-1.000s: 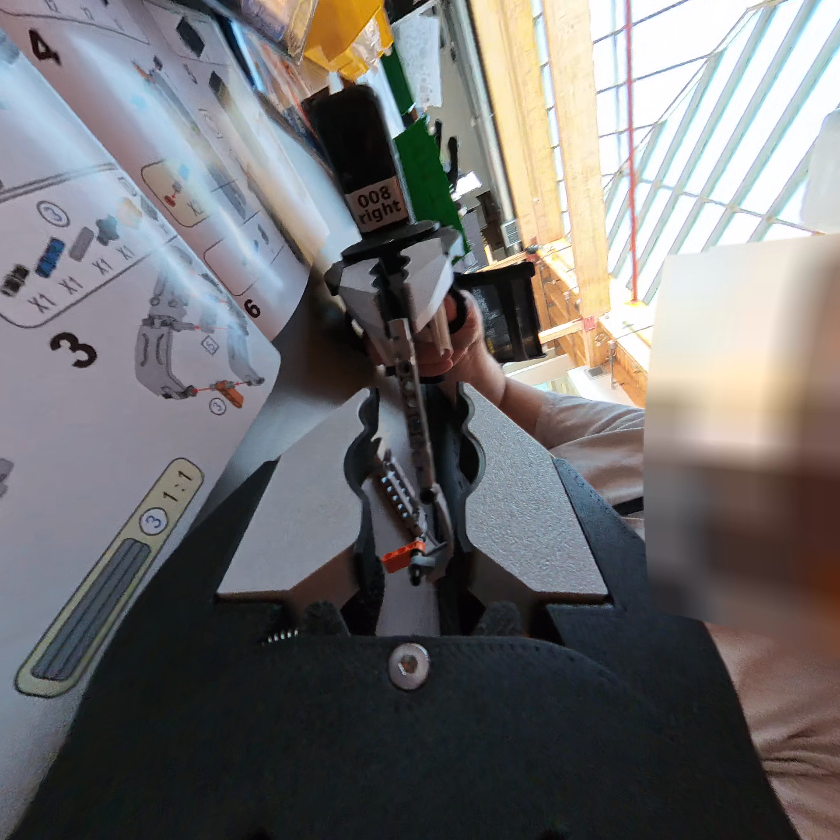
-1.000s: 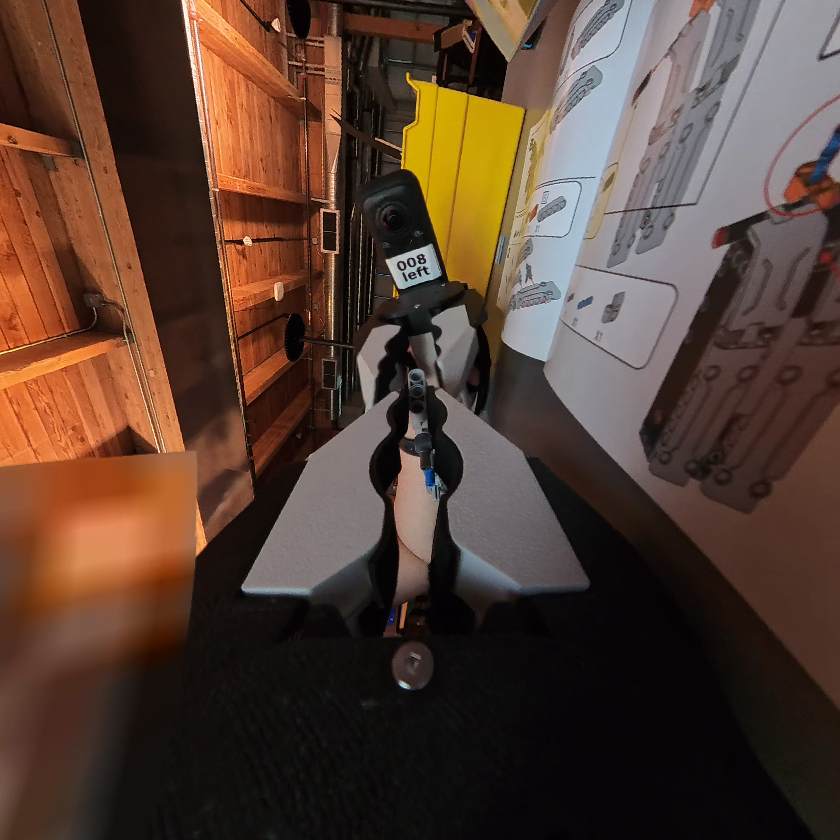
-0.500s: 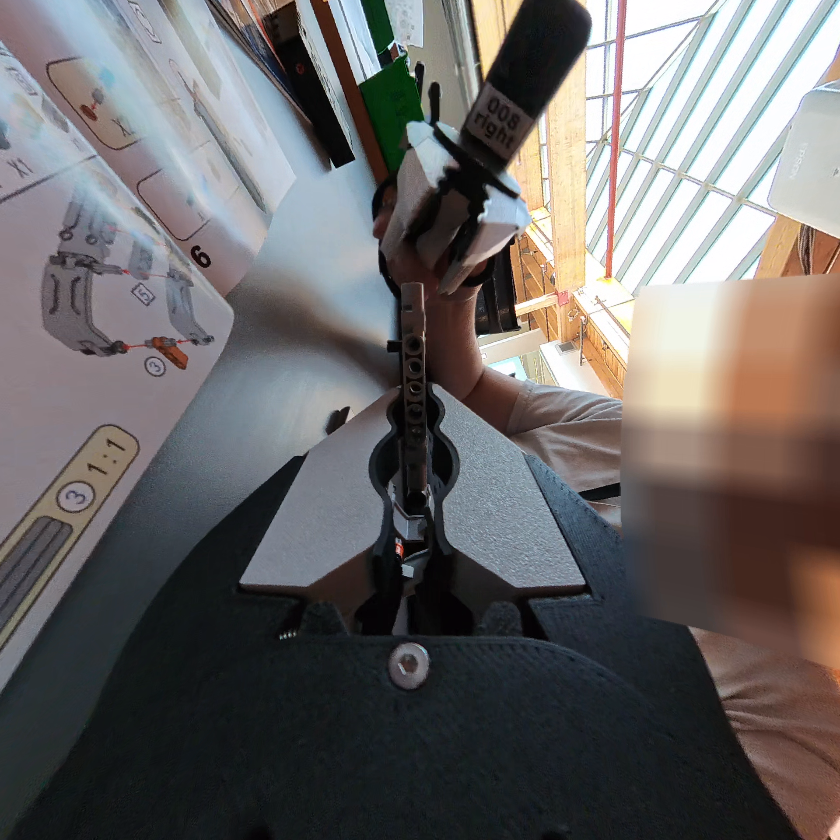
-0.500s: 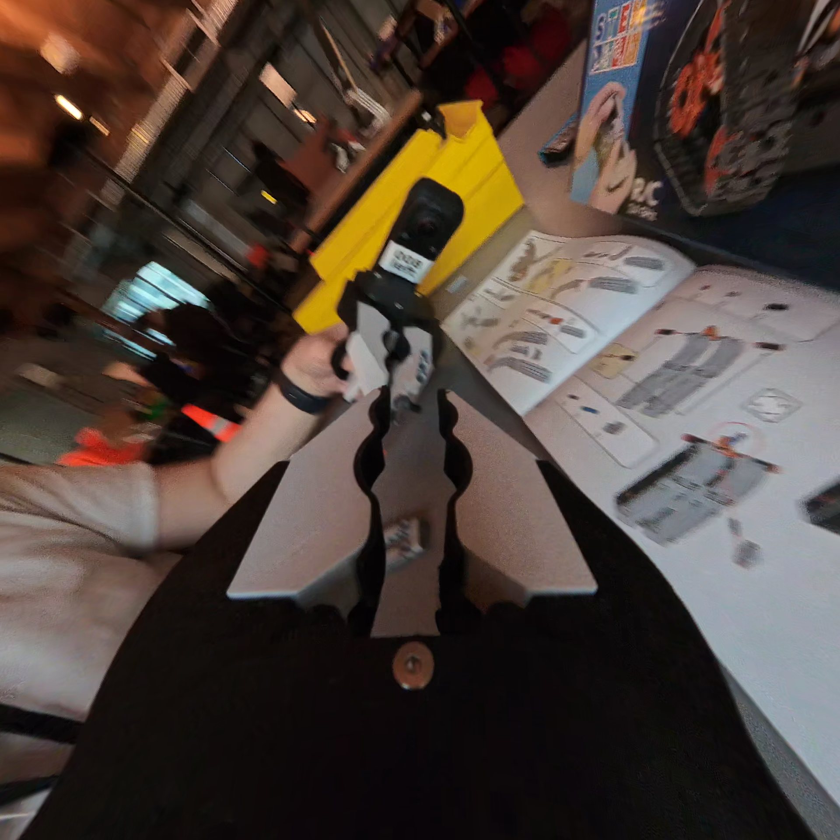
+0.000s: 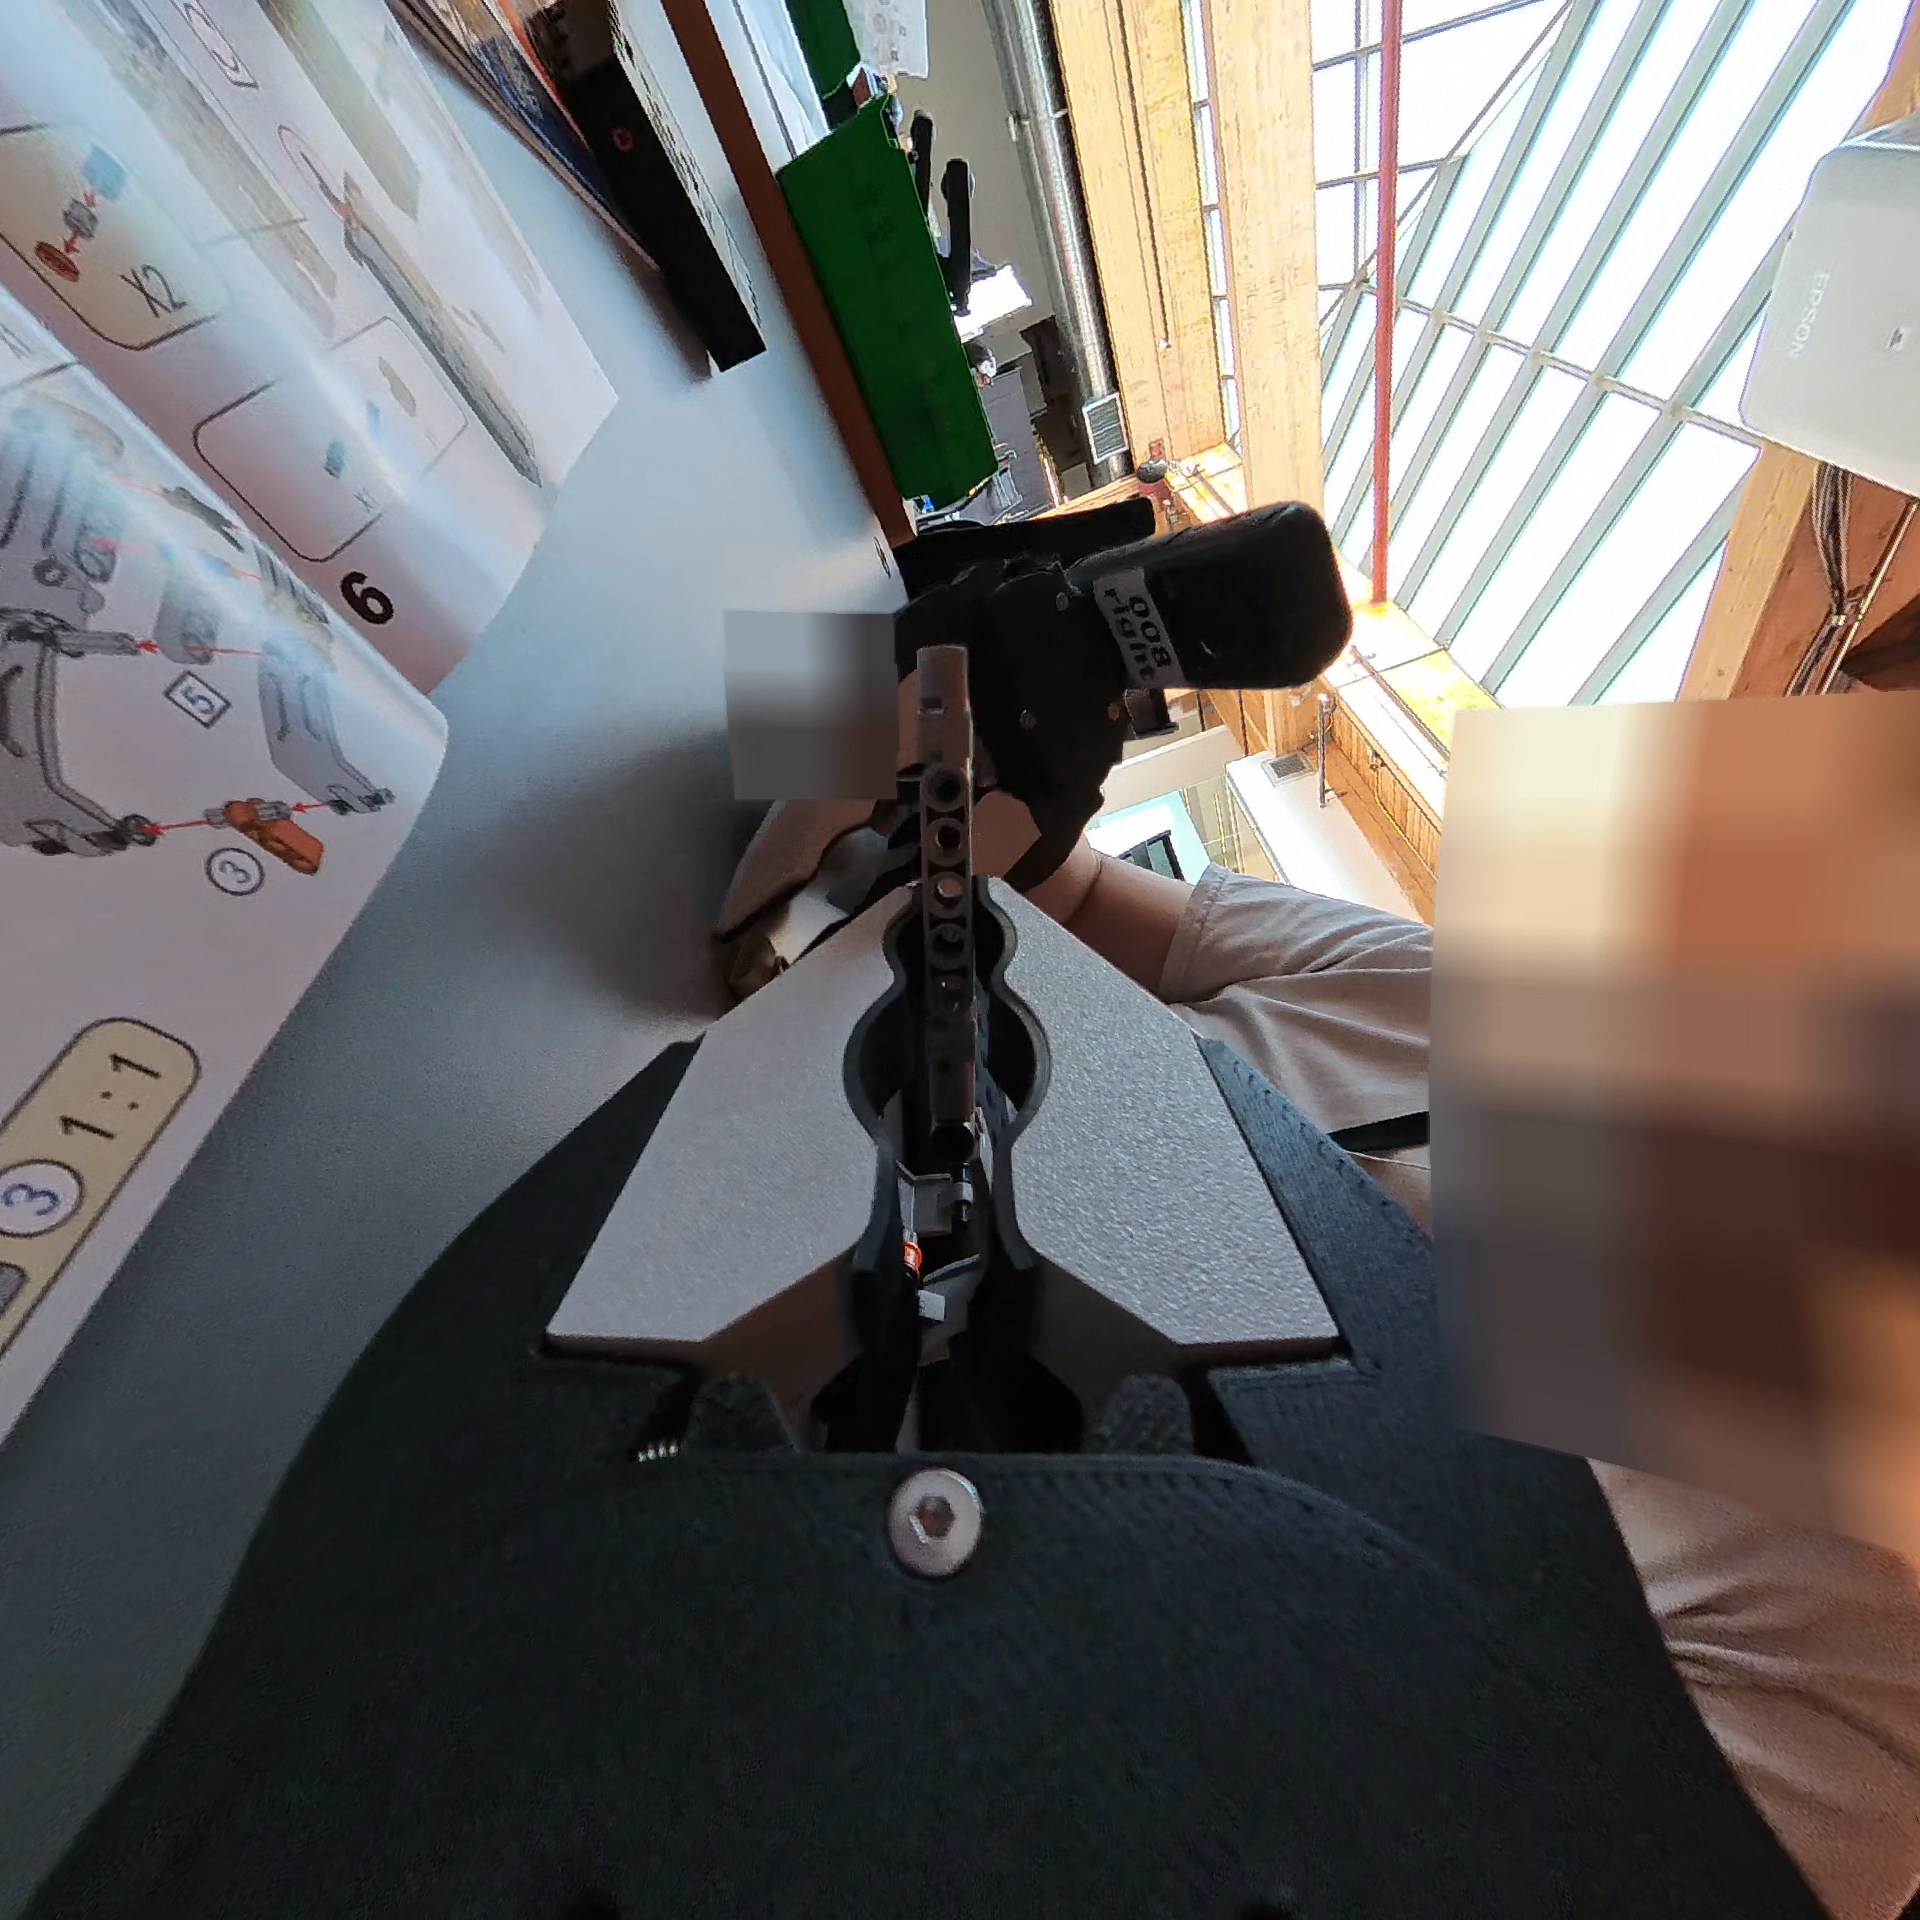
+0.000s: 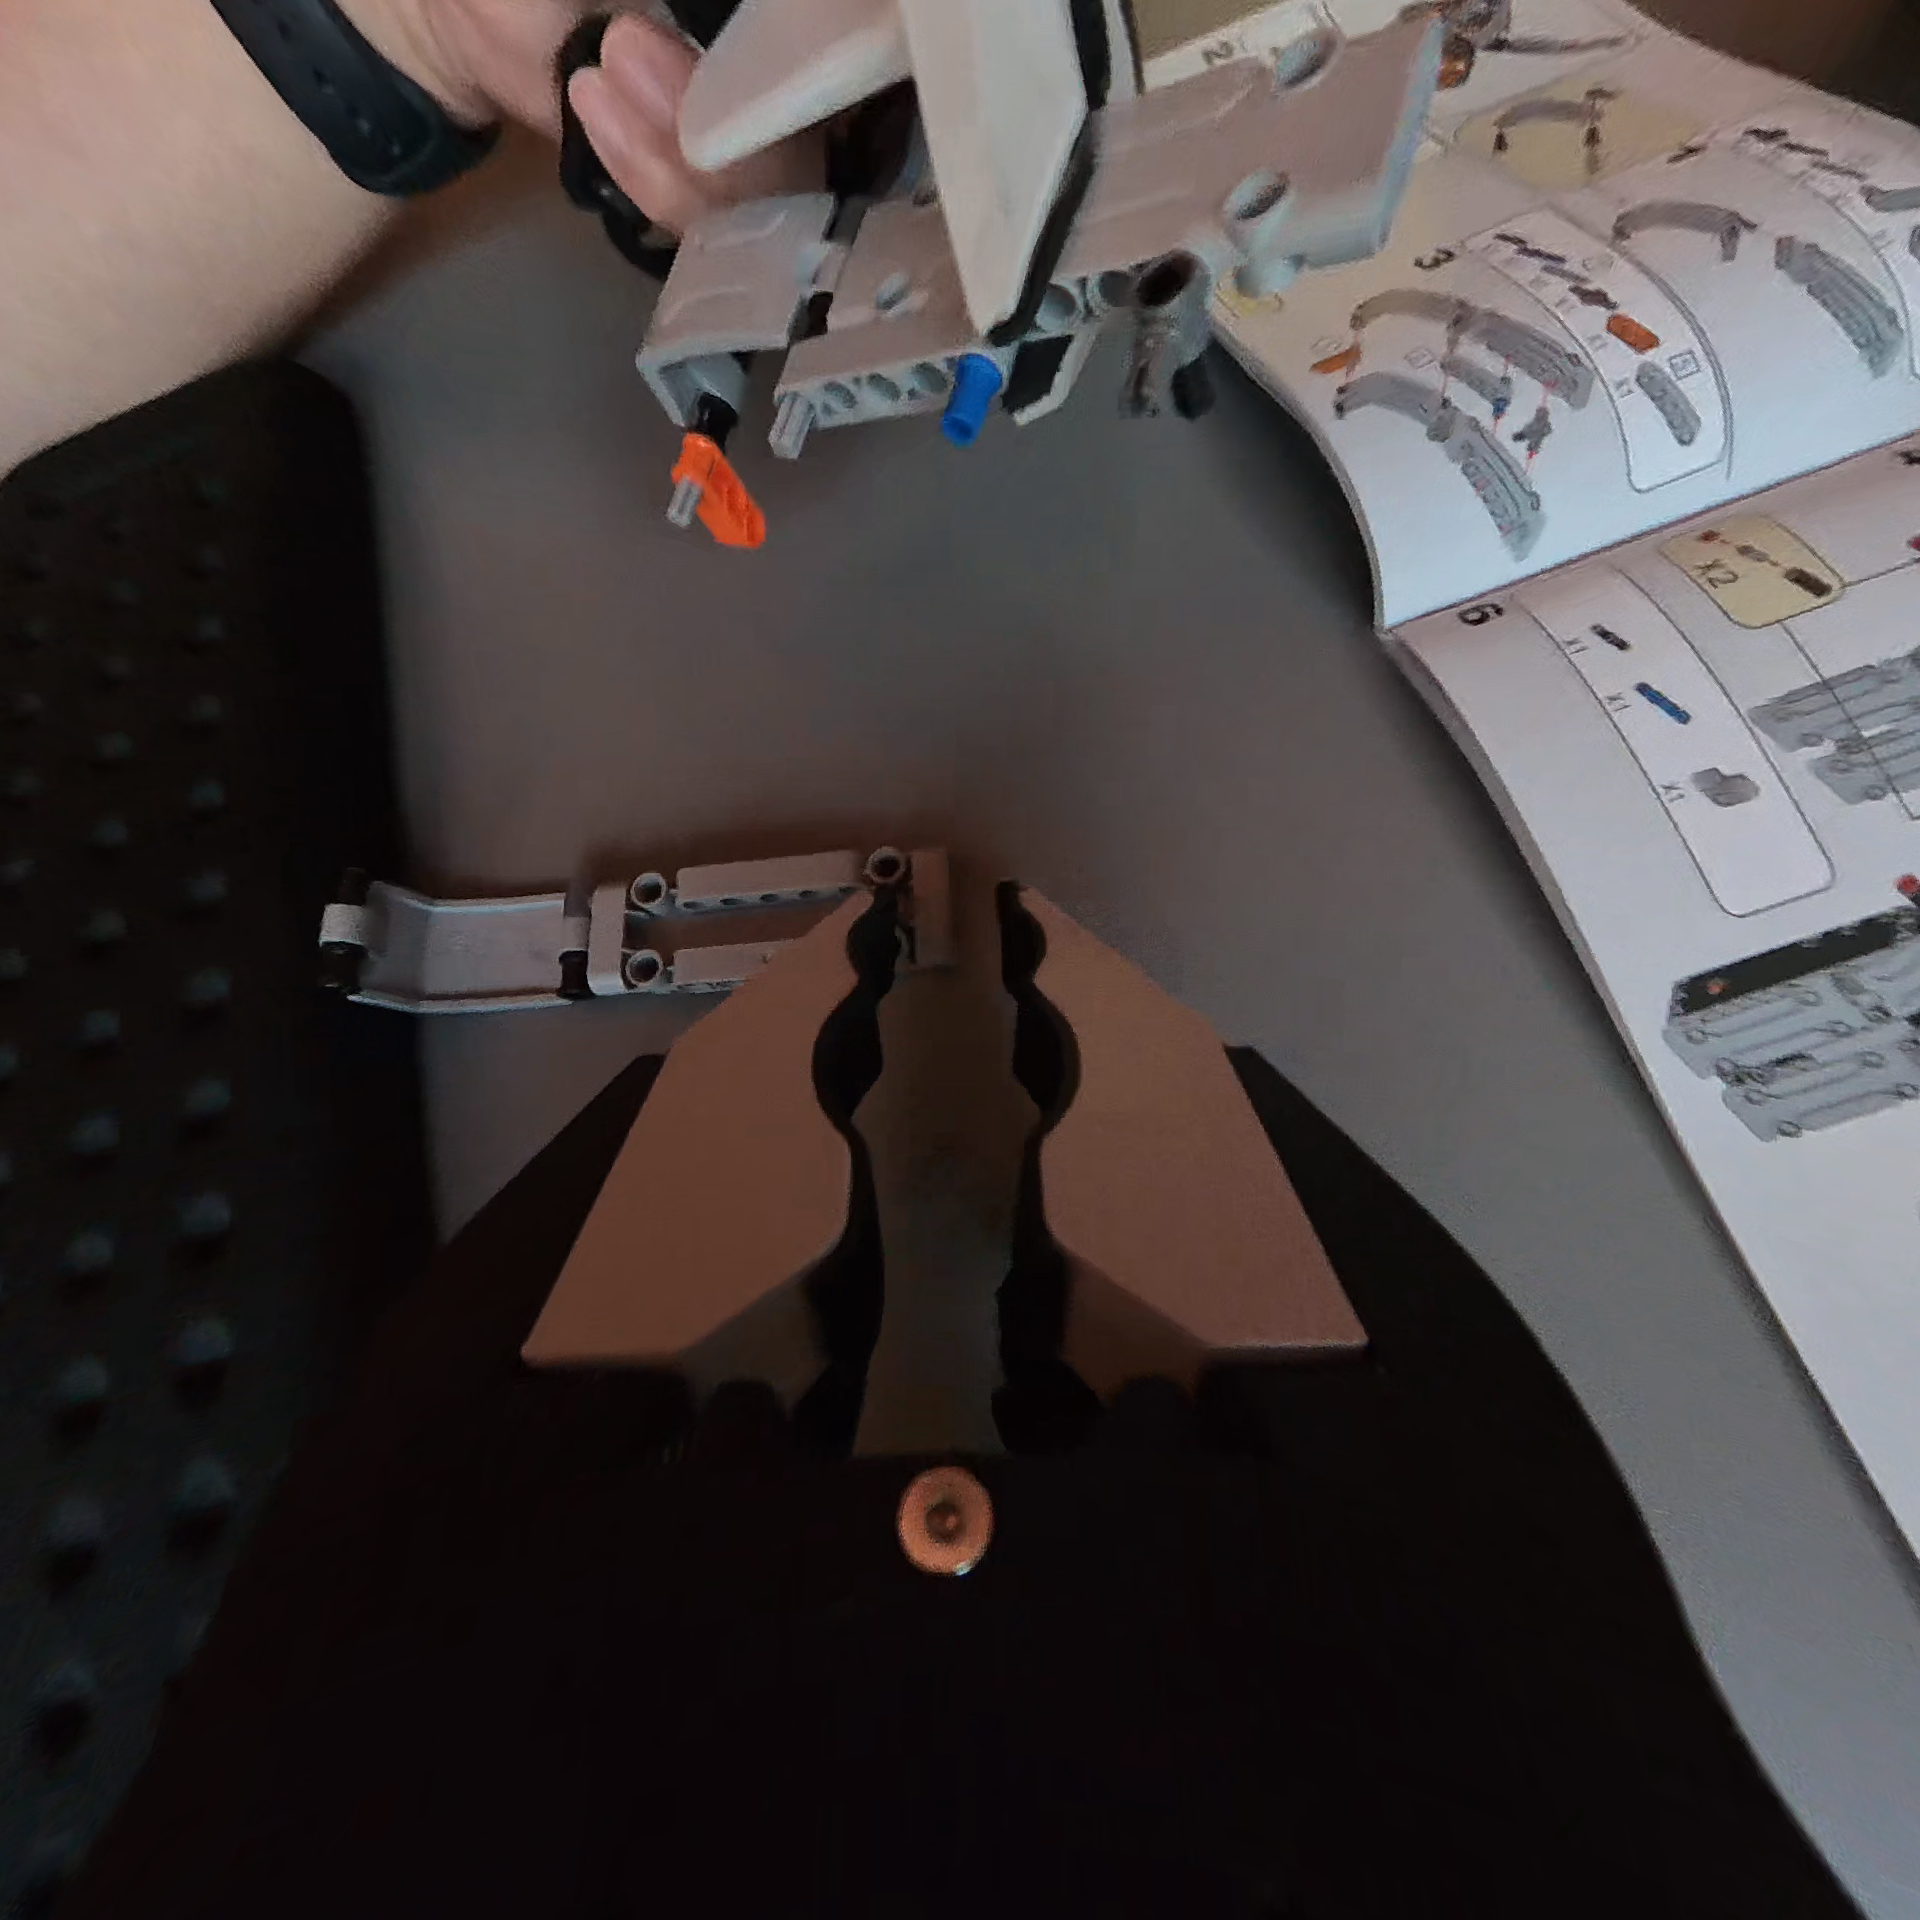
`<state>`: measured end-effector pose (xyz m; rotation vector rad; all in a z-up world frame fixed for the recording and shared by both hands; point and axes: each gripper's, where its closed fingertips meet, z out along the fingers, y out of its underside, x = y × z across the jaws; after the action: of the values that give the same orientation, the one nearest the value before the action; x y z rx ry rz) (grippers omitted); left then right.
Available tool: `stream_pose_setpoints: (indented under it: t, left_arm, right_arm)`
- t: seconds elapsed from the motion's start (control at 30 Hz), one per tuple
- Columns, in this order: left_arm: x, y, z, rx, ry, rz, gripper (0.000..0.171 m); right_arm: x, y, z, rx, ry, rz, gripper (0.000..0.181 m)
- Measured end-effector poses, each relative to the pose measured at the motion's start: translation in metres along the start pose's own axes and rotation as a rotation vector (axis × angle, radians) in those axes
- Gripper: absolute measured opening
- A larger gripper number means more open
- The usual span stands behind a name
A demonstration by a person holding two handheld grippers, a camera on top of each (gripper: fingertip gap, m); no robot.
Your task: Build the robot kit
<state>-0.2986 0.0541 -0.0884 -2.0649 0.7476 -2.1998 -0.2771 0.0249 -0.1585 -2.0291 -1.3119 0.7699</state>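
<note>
My left gripper is shut on a grey brick assembly, a holed beam seen edge-on that sticks out past the fingertips. In the right wrist view the left gripper holds this assembly above the table; an orange connector and a blue pin hang from it. My right gripper is open and empty, pointing down at the grey table. Its left fingertip overlaps the right end of a second grey brick assembly lying flat there. The right gripper also shows in the left wrist view.
An open instruction booklet lies to the right, also in the left wrist view. A black studded plate lies at the left. A person's arm with a black wristband is at the top left. A green bin stands far off. The tips of one gripper are about 8 cm away from the tips of the other. It is some 15 cm from my right tips to the black studded plate.
My right gripper has left the held beam, opened, and swung down to point at the table and the second assembly. The left gripper has kept its hold.
</note>
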Motion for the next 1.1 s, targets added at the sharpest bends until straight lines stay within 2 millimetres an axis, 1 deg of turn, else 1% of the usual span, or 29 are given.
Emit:
stream_pose_setpoints:
  t: [0.07, 0.13, 0.17, 0.23, 0.3, 0.33, 0.4, 0.47, 0.53, 0.57, 0.6, 0.77, 0.93, 1.03, 1.1]
  left_arm:
    - [0.001, -0.001, -0.001, 0.007, 0.001, 0.001, 0.005]
    - [0.002, -0.002, -0.002, 0.014, 0.003, 0.006, 0.005]
    - [0.004, -0.003, -0.003, 0.019, 0.006, 0.010, 0.005]
    - [0.007, -0.005, -0.004, 0.028, 0.014, 0.021, 0.005]
    - [0.010, -0.007, -0.006, 0.039, 0.019, 0.032, 0.005]
    - [0.011, -0.008, -0.006, 0.046, 0.022, 0.035, 0.005]
    - [0.012, -0.010, -0.008, 0.059, 0.028, 0.036, 0.004]
    - [0.013, -0.011, -0.010, 0.068, 0.031, 0.035, 0.004]
    - [0.014, -0.012, -0.010, 0.072, 0.033, 0.038, 0.004]
    - [0.015, -0.012, -0.010, 0.071, 0.032, 0.042, 0.004]
    - [0.016, -0.011, -0.010, 0.069, 0.030, 0.047, 0.004]
    - [0.017, -0.010, -0.007, 0.062, 0.032, 0.052, 0.004]
    - [0.017, -0.009, -0.005, 0.057, 0.032, 0.050, 0.004]
    - [0.017, -0.009, -0.005, 0.057, 0.034, 0.050, 0.004]
    - [0.017, -0.009, -0.004, 0.057, 0.034, 0.049, 0.004]
  right_arm:
    - [-0.005, 0.000, 0.002, -0.014, -0.021, -0.018, 0.010]
    - [-0.001, -0.001, 0.001, -0.037, 0.012, -0.047, 0.007]
    - [0.006, -0.004, -0.003, -0.034, 0.068, -0.084, 0.006]
    - [0.026, -0.022, -0.020, 0.028, 0.241, -0.219, 0.005]
    - [0.039, -0.043, -0.045, 0.079, 0.428, -0.400, 0.006]
    - [0.042, -0.052, -0.056, 0.090, 0.518, -0.517, 0.005]
    - [0.046, -0.064, -0.076, 0.069, 0.727, -0.798, 0.006]
    - [0.040, -0.074, -0.091, 0.079, 0.933, -1.081, 0.006]
    - [0.026, -0.075, -0.095, 0.065, 1.063, -1.331, 0.006]
    - [0.020, -0.074, -0.095, 0.068, 1.104, -1.417, 0.005]
    - [0.013, -0.071, -0.095, 0.086, 1.113, -1.463, 0.005]
    - [-0.006, -0.057, -0.103, 0.123, 1.124, -1.515, 0.006]
    - [-0.023, -0.033, -0.108, 0.102, 1.060, -1.465, 0.006]
    - [-0.034, -0.014, -0.099, 0.040, 0.971, -1.446, 0.008]
    - [-0.036, -0.001, -0.090, -0.020, 0.898, -1.414, 0.011]
